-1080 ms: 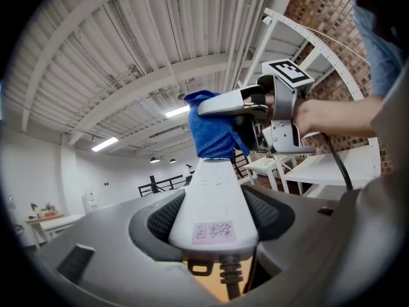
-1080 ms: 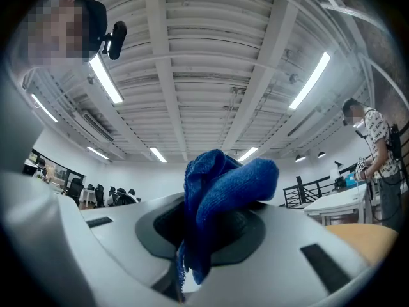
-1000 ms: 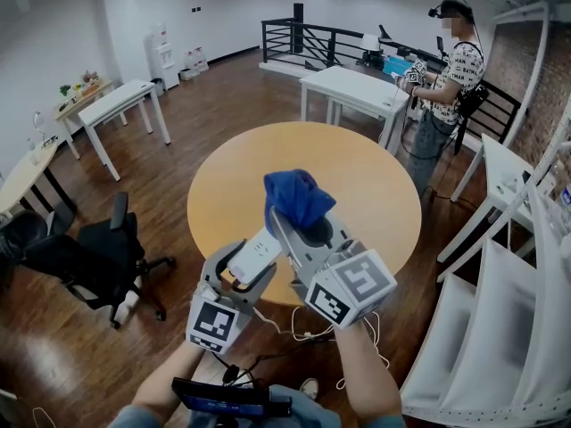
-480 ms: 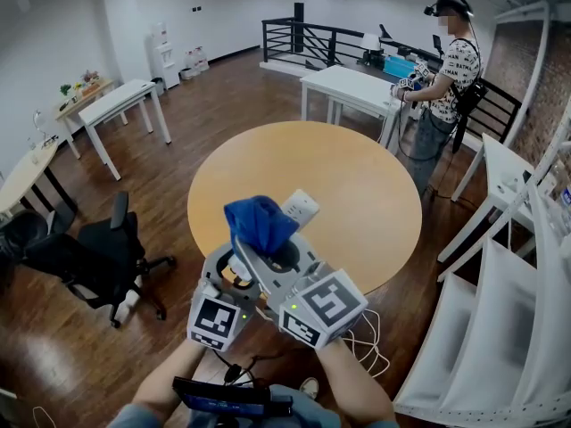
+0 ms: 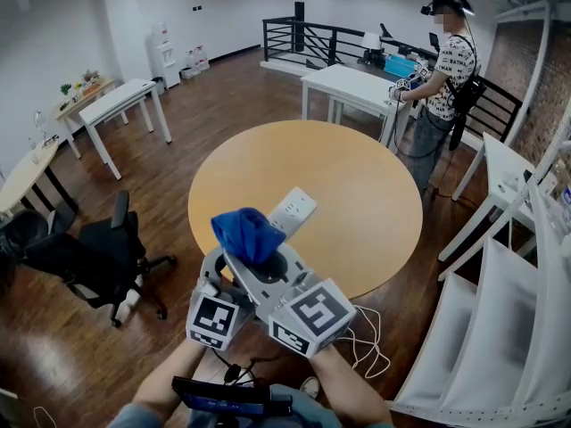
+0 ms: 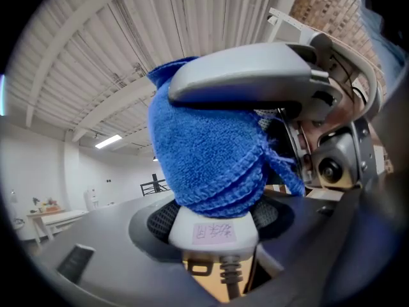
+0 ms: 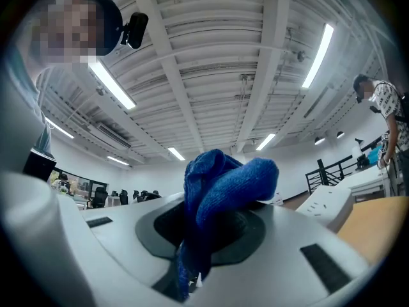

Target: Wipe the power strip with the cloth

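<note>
Left tongs (image 6: 216, 221): clenched on power strip (image 5: 293, 210), cord end. Right tongs (image 7: 204, 229): grasping cloth (image 5: 245, 234), drawn back from far end toward cord. One wiping pass judged nearly complete.

The left forearm (image 5: 165, 383) and the right forearm (image 5: 346, 383) come up from the lower edge of the head view, close to each other. The left hand-held gripper (image 5: 234, 273) is low, its marker cube facing the camera, and its jaws are closed on the cord end of the power strip (image 5: 293, 212). The right hand-held gripper (image 5: 247, 250) crosses over the left one and leans to the left. Its jaws pinch the blue cloth (image 5: 247, 233), which presses on the strip just above the left jaws.
</note>
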`<state>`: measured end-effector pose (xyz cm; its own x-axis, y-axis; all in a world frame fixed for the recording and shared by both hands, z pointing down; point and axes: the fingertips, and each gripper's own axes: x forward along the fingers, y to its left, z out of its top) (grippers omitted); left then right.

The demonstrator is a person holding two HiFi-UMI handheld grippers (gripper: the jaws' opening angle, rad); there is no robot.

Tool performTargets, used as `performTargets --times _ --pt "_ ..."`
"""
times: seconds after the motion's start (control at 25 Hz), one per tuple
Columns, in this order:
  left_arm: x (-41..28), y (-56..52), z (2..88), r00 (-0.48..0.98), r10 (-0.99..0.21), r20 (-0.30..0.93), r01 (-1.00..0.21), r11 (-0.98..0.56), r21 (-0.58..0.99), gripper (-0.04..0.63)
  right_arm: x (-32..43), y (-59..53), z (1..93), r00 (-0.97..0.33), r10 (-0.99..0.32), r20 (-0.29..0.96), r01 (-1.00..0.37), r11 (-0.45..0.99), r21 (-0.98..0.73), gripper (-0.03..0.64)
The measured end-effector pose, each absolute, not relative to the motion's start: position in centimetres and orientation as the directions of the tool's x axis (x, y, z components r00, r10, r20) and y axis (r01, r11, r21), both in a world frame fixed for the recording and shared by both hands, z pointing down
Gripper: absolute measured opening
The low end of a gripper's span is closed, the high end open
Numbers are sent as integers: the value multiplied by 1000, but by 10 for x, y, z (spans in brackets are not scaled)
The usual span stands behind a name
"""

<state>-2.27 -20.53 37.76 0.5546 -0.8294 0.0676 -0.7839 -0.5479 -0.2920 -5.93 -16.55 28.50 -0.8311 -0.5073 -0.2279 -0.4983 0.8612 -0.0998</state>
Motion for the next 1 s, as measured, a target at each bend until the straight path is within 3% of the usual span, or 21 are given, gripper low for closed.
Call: performTargets --times 0.28,1.0 --pt "-25 -206 375 557 -828 55 -795 -552 -252 282 -27 -170 269 -771 -557 -309 -555 825 -103 72" --pt "-43 -210 369 541 -841 28 -821 -535 -201 282 18 -183 292 -693 -661 -287 -646 747 -160 72"
